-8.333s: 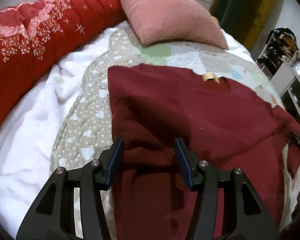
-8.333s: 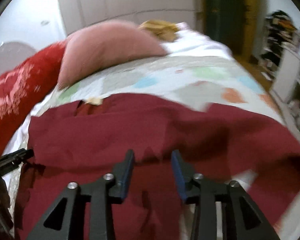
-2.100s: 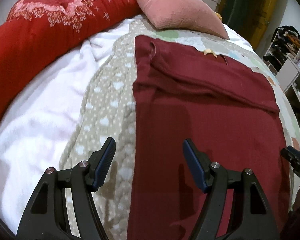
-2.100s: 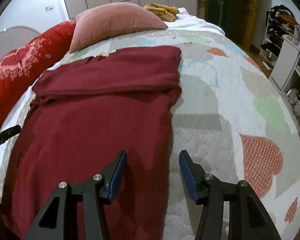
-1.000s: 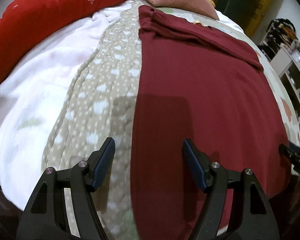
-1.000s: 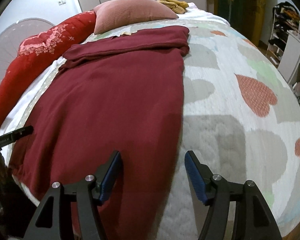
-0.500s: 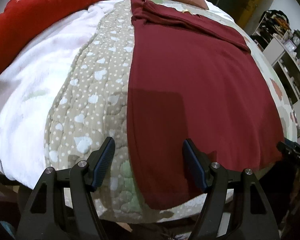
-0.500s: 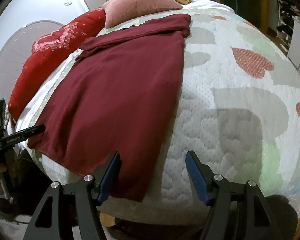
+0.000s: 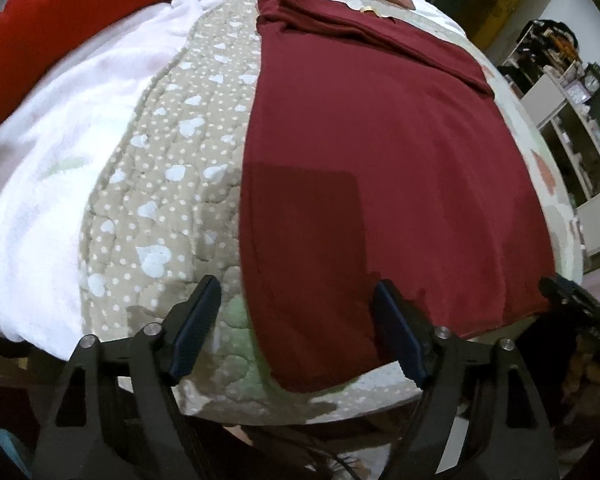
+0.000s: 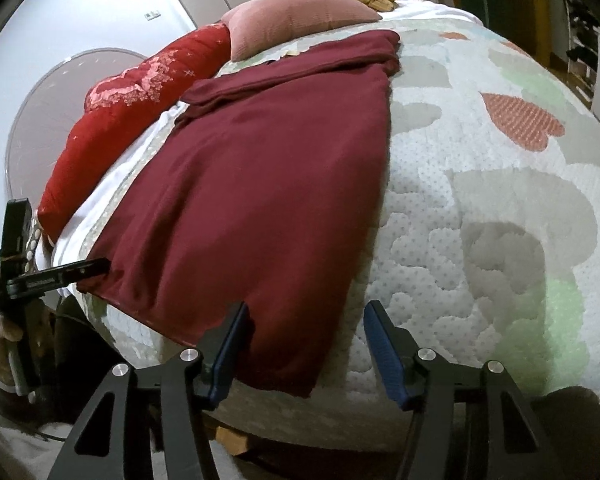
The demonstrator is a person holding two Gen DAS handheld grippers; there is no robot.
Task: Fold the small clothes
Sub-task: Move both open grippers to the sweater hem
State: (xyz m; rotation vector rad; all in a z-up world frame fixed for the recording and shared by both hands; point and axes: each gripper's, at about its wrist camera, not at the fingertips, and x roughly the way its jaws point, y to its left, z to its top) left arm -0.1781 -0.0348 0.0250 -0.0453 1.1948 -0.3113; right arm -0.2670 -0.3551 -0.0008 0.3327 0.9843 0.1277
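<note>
While opening, left tool (image 9: 294, 284) astride maroon garment (image 9: 380, 140); right tool (image 10: 306, 306) closing, astride it too; label (image 9: 368, 10) unreadable.

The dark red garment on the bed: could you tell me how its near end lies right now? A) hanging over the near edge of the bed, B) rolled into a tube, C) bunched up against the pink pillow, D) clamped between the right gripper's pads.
A: the dark red garment lies flat, its near hem draping over the bed's near edge; neither gripper holds it.

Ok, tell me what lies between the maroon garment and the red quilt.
Left wrist view: a strip of beige heart-print bedspread, then white fleece blanket, separate maroon garment from red quilt.
</note>
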